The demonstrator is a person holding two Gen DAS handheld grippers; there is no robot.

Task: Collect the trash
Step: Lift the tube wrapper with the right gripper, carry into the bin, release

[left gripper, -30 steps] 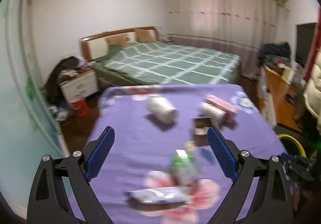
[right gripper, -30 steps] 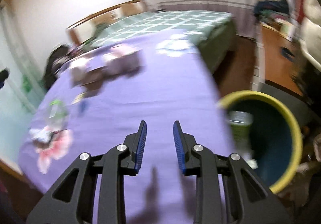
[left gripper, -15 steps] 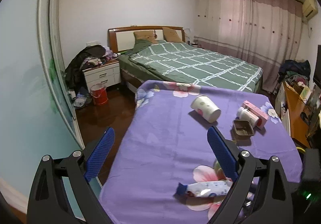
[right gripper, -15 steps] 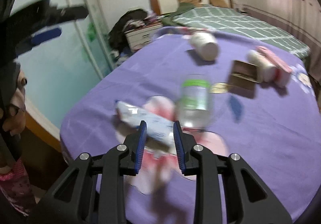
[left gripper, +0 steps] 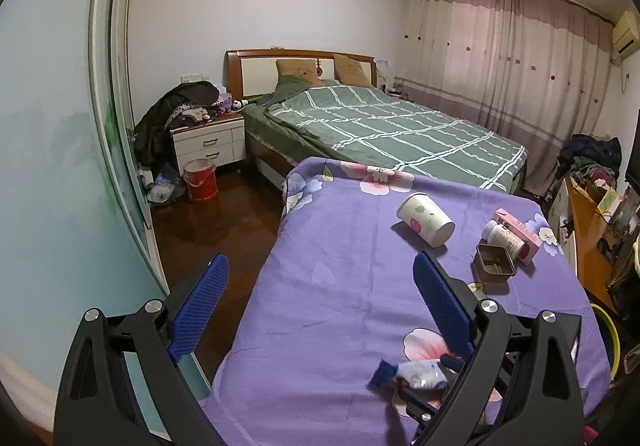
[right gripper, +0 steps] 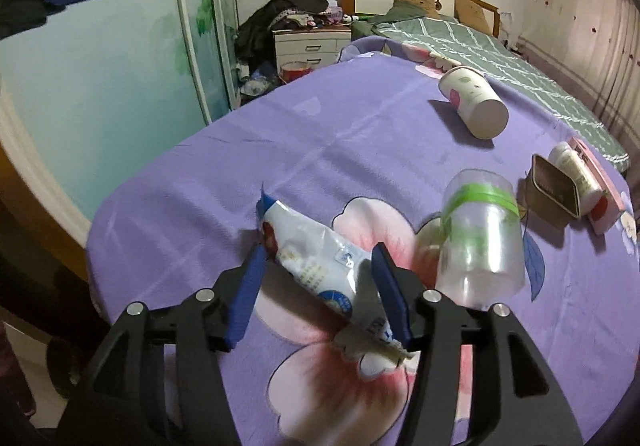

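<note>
White-and-blue wrapper (right gripper: 316,270) lies diagonally, lower centre, between the spread jaws of the right gripper (right gripper: 320,294); left gripper (left gripper: 320,294), jaws wide apart, stands farther off.

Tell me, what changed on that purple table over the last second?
The right hand-held gripper swung from the yellow-rimmed bin back over the table, opened its jaws, and now straddles the white snack wrapper without closing on it. The left hand-held gripper turned aside toward the table's left edge, open throughout. The paper cup, clear plastic cup and brown box stayed put.
</note>
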